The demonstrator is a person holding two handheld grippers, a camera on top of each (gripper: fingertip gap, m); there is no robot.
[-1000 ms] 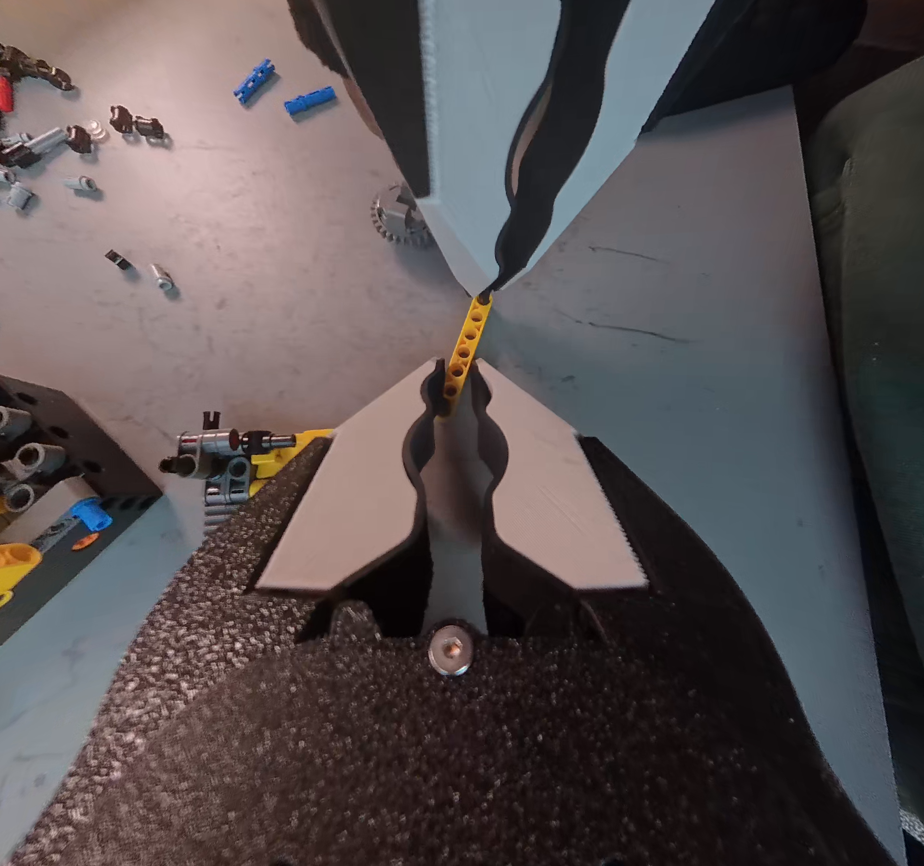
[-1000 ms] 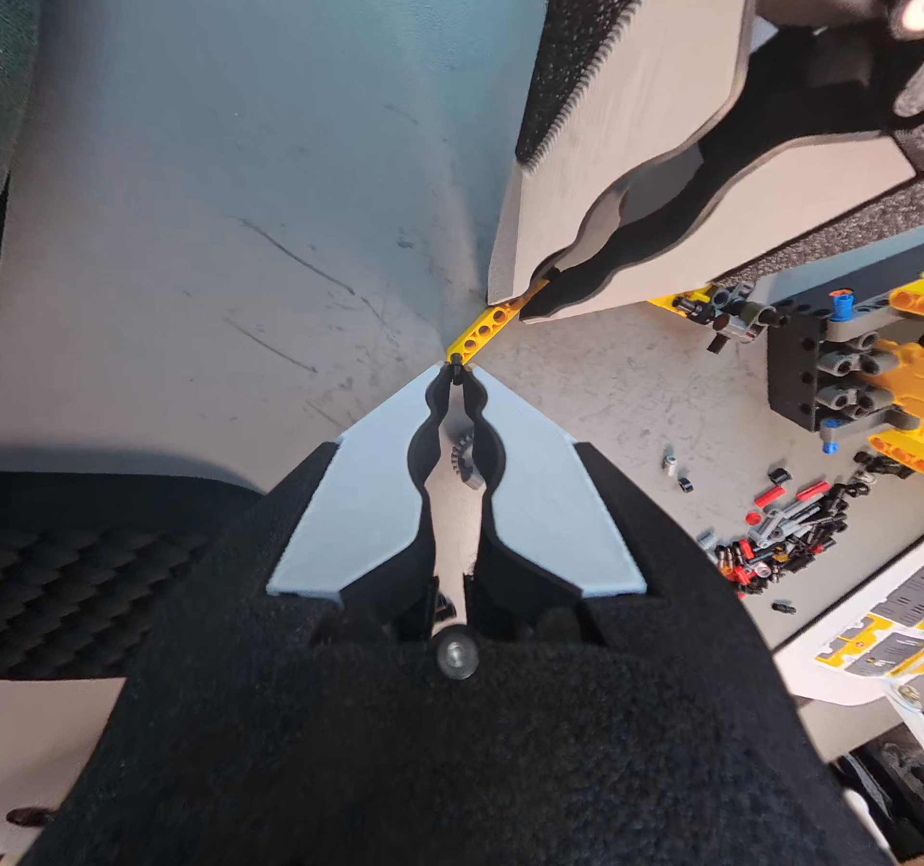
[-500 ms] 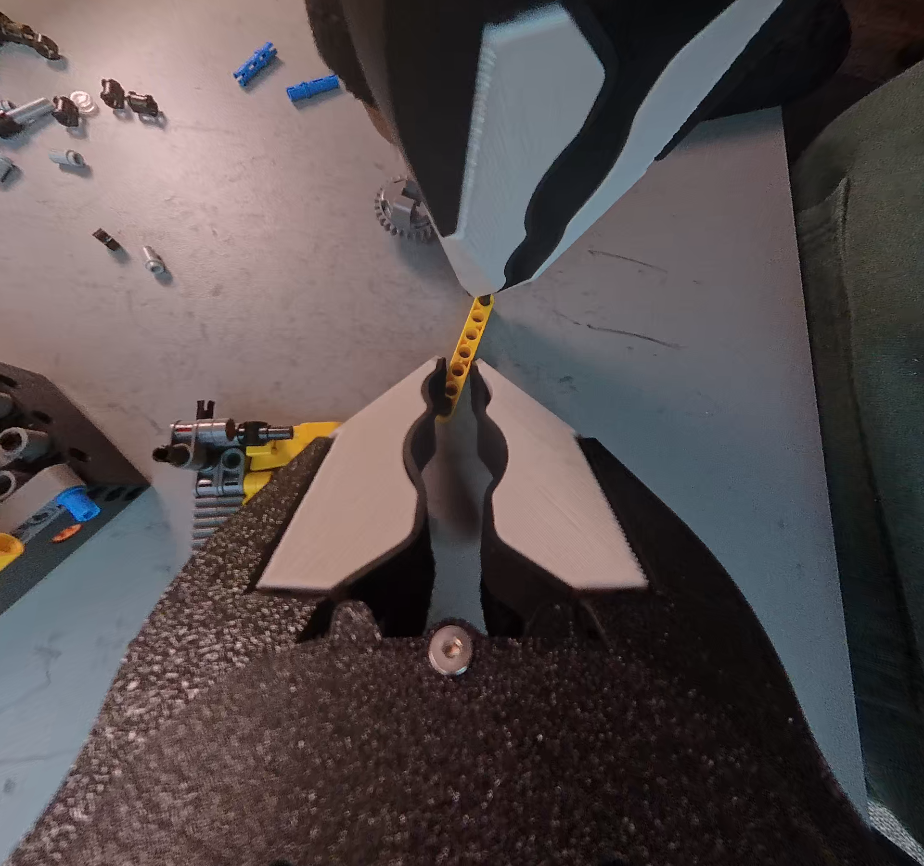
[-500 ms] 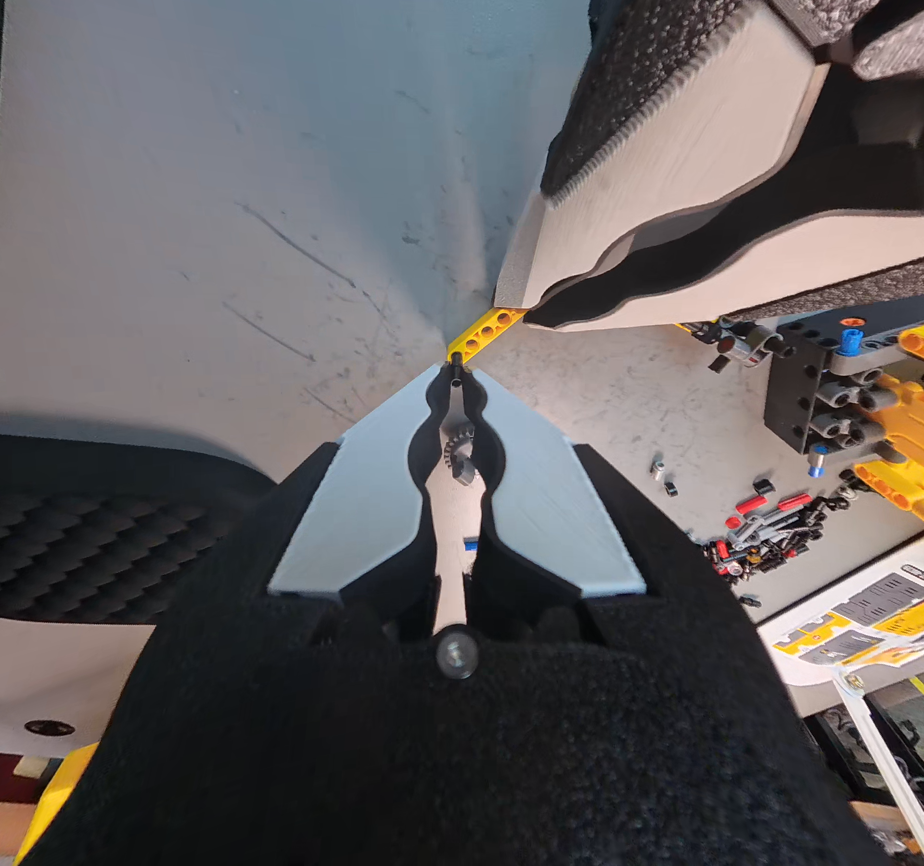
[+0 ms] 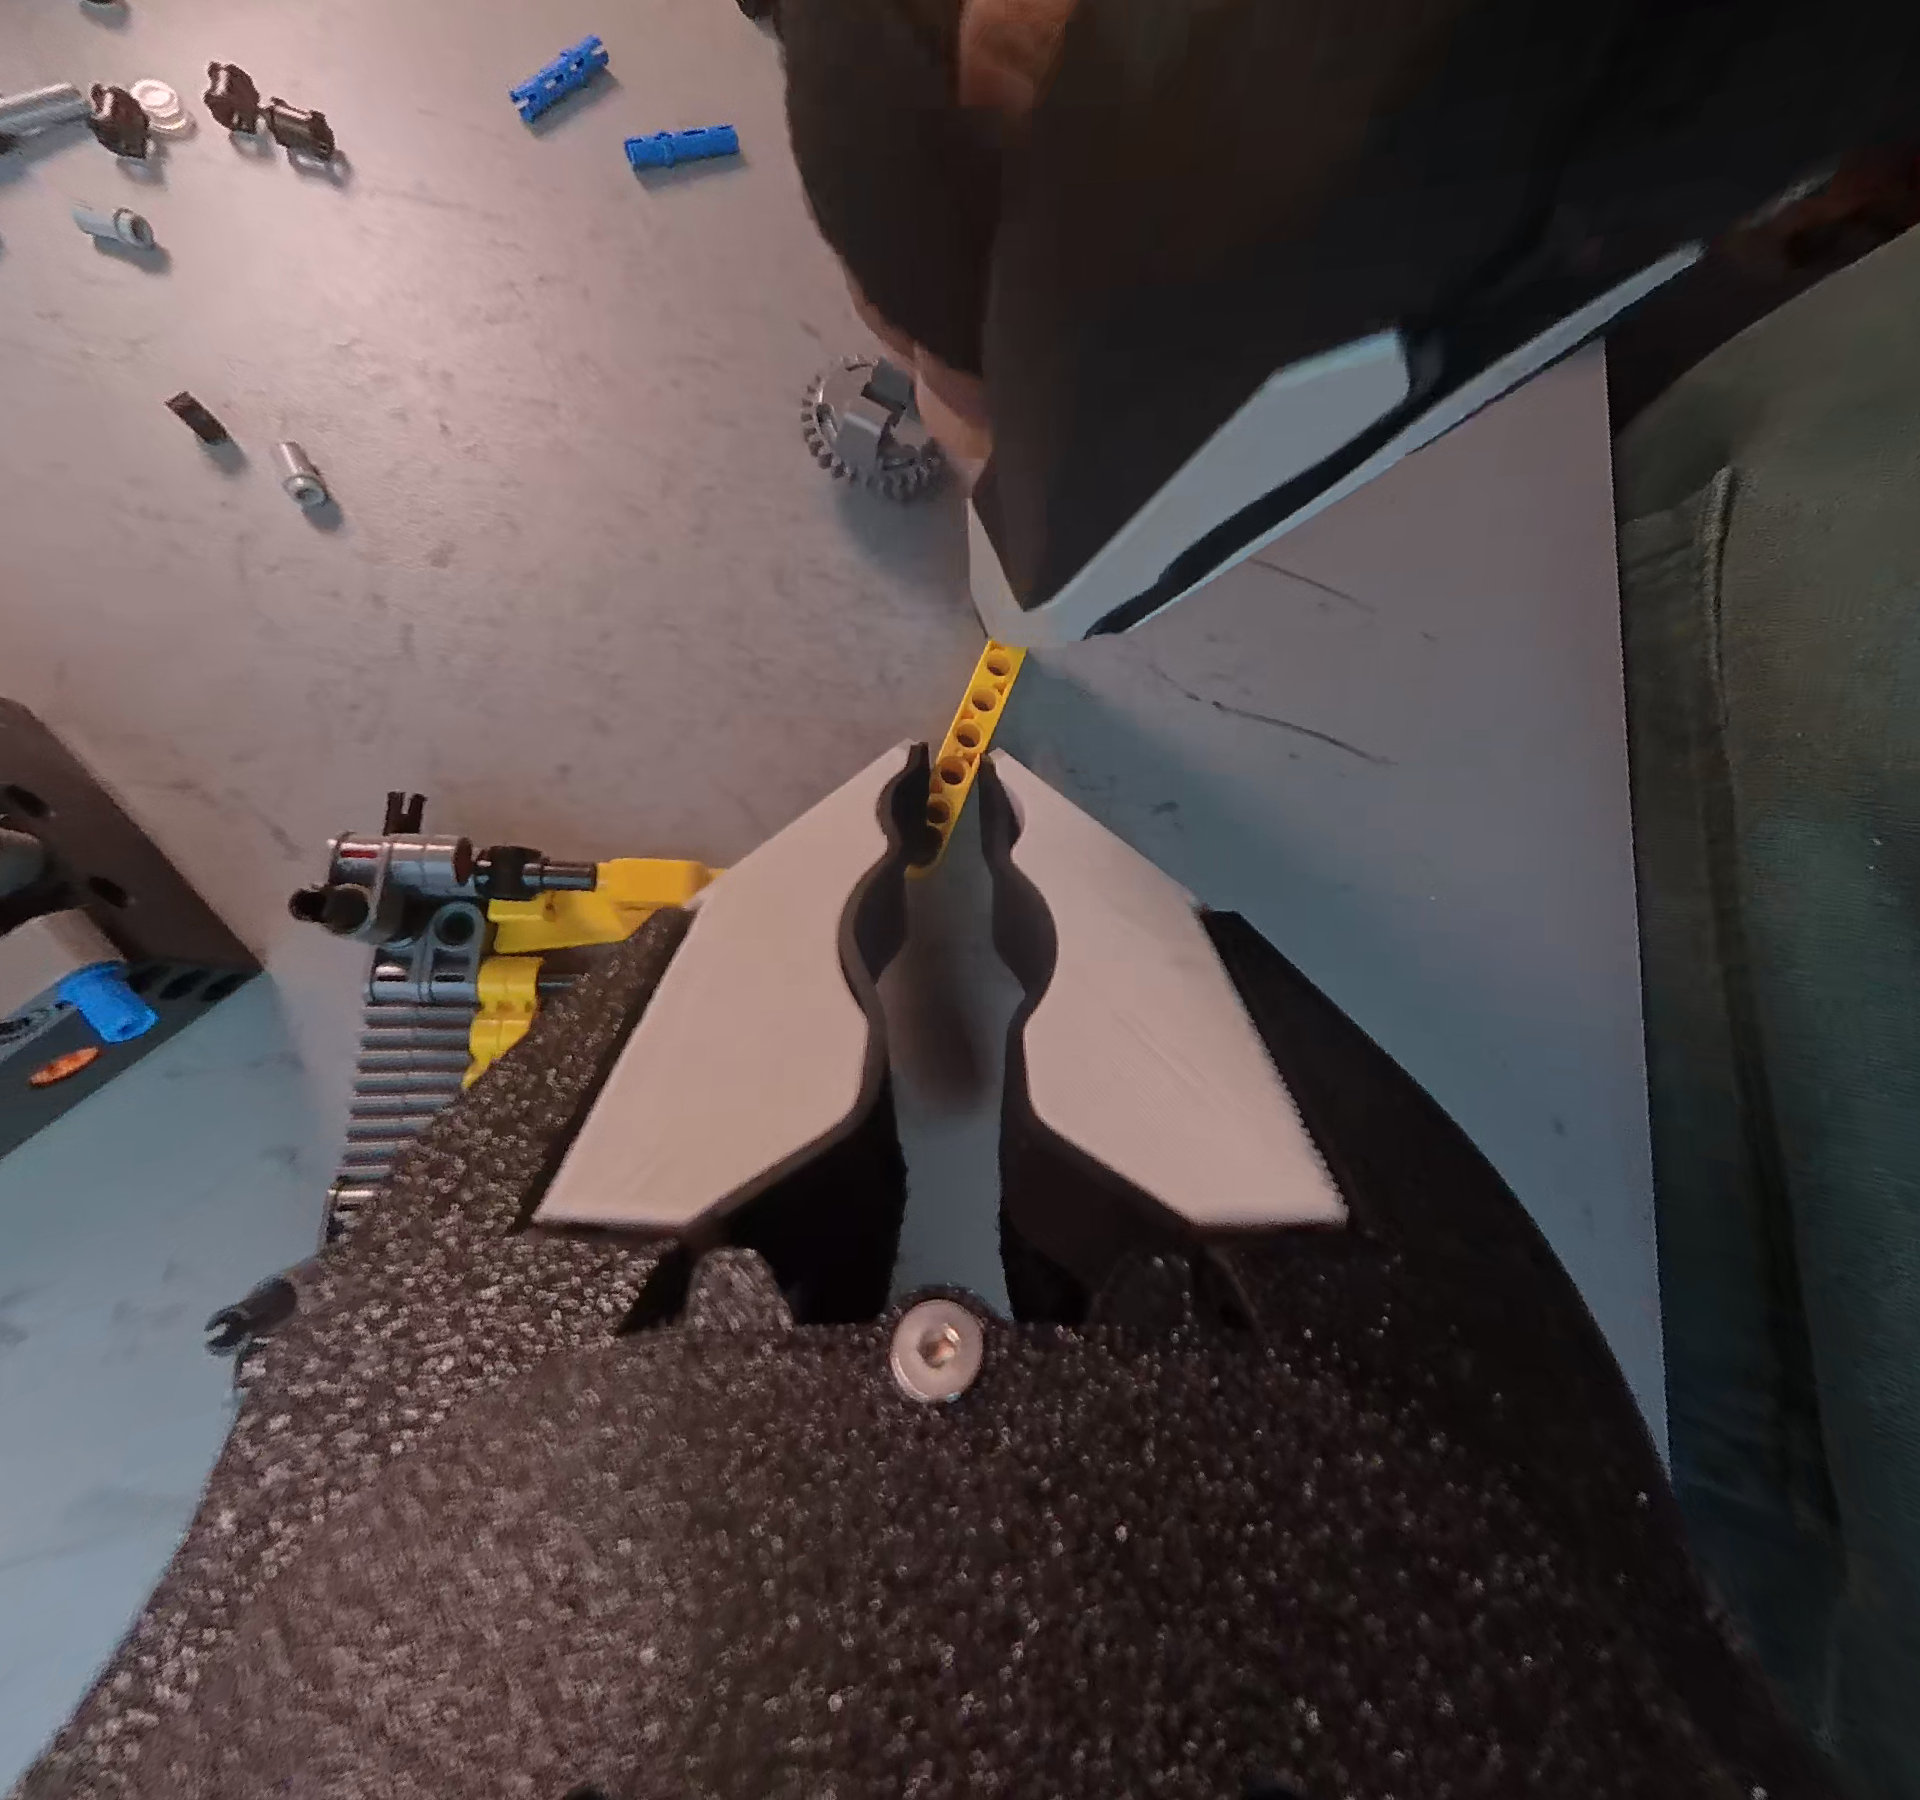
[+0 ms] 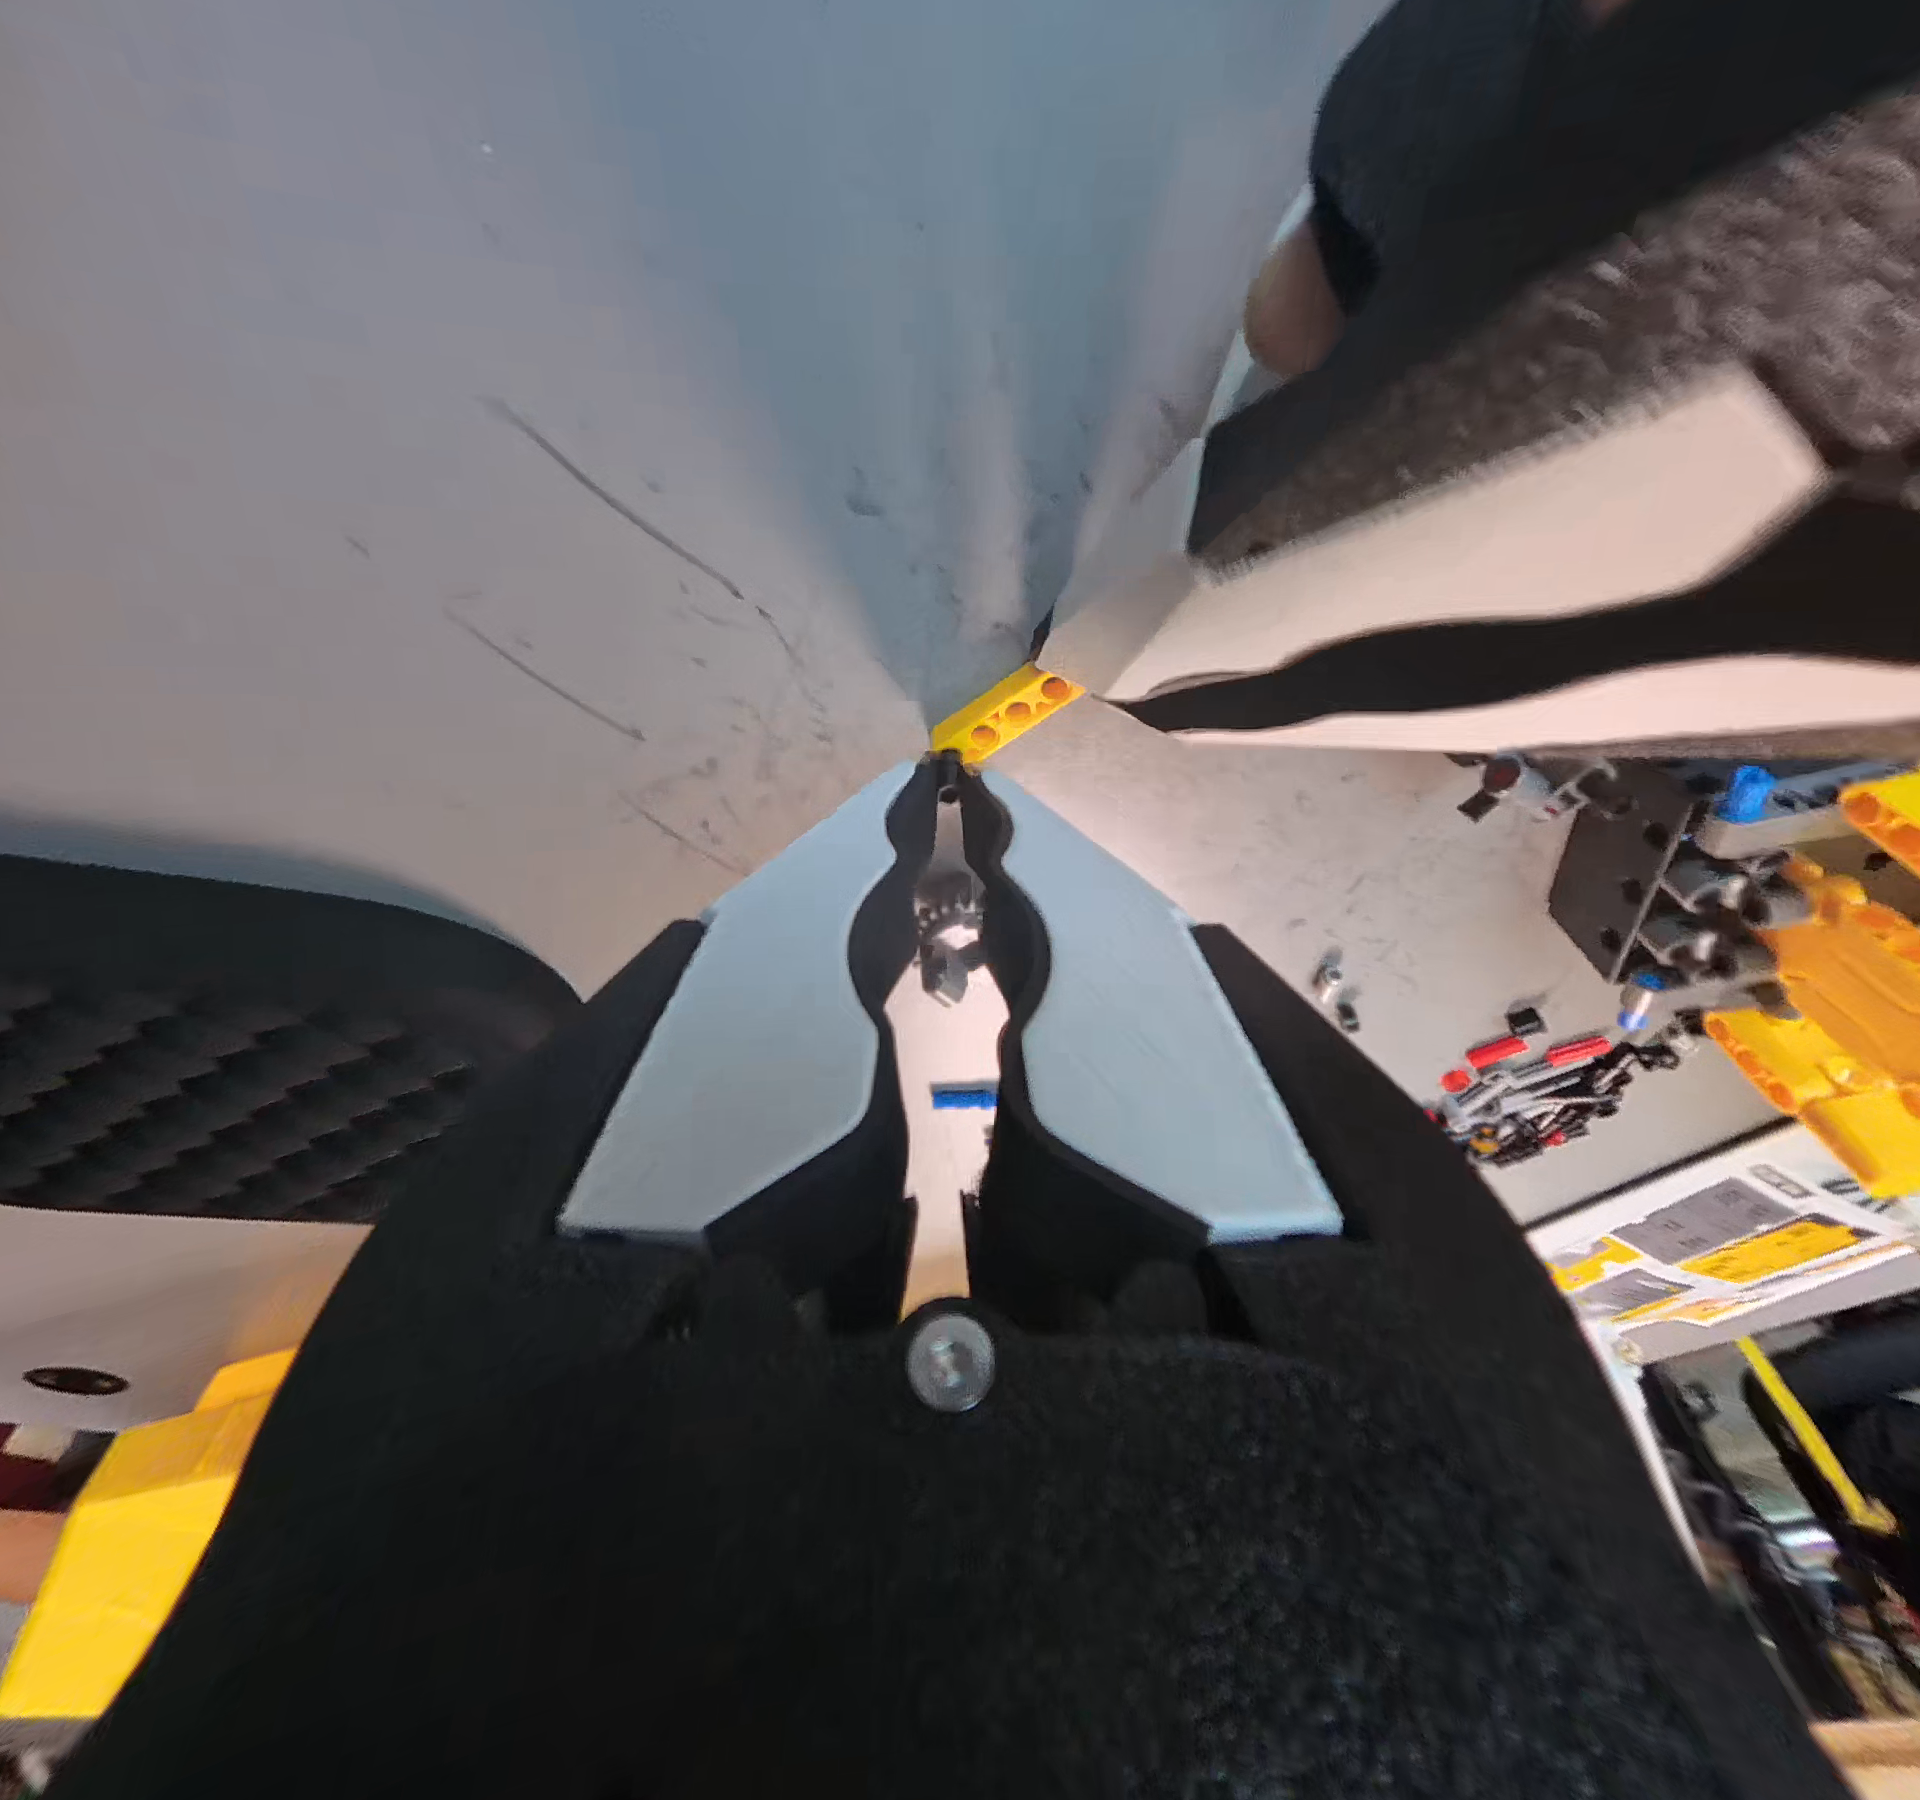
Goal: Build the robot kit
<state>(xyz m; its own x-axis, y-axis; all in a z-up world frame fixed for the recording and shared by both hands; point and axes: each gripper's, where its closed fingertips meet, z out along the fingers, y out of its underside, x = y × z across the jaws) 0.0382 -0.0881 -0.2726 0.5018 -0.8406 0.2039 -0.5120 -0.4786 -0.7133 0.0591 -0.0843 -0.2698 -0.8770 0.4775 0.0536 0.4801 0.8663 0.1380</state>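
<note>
A pale grey, scratched surface (image 5: 540, 545) is seen carrying scattered building-toy parts. Two blue pins (image 5: 681, 147) lie apart near its far side, with a dark toothed gear (image 5: 868, 436) nearer the middle. Small black and grey connectors (image 5: 265, 114) are strewn to the left. A grey and yellow assembly (image 5: 457, 903) rests beside a black perforated block (image 6: 1631, 883). Printed sheets (image 6: 1714, 1241) lie at one edge.

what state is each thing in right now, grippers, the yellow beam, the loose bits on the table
left gripper: shut on one end of the yellow beam
right gripper: shut on a small black pin at the beam's other end
yellow beam: held off the table between both grippers
black pin: pinched, at the beam's end hole
grey gear: lying loose on the table
blue pins: lying loose, apart
</note>
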